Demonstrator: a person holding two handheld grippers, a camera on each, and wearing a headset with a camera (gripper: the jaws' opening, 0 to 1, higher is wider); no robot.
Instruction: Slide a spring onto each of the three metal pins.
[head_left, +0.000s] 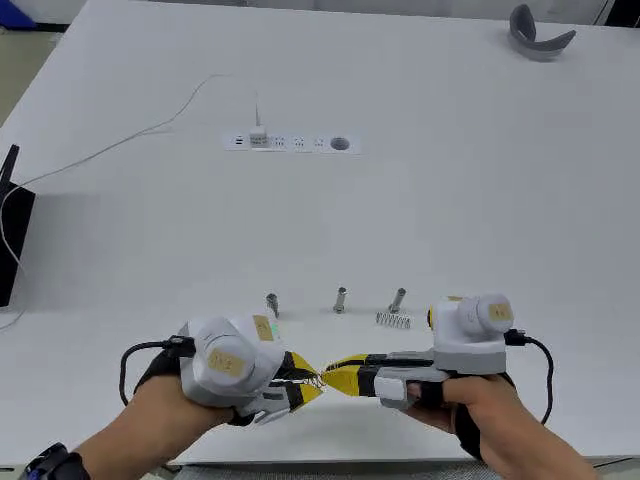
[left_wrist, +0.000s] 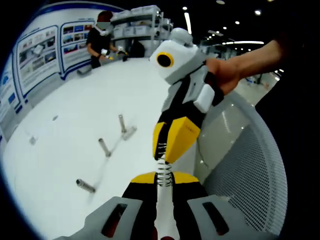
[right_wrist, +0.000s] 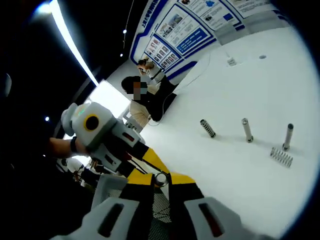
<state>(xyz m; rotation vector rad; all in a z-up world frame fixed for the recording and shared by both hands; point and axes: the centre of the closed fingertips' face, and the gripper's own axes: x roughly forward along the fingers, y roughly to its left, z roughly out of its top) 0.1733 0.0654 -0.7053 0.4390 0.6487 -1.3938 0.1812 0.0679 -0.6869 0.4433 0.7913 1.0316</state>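
Head view: left tool (head_left: 303, 389) and right tool (head_left: 336, 376) meet tip-to-tip; each clamps the spring (head_left: 315, 380) between them (jaws nearly closed).

Three metal pins (head_left: 340, 299) stand upright in a row, the left pin (head_left: 272, 303) sleeved by a spring (right_wrist: 207, 128). A loose spring (head_left: 393, 320) lies at the right pin's (head_left: 398, 299) 6 o'clock. A third spring (left_wrist: 163, 172) is at the middle pin's (right_wrist: 246, 130) 6 o'clock.

white workbench (head_left: 450, 200) | poster wall (right_wrist: 185, 35) | ceiling strip lights (right_wrist: 65, 31) | possibly shelving (left_wrist: 140, 14)
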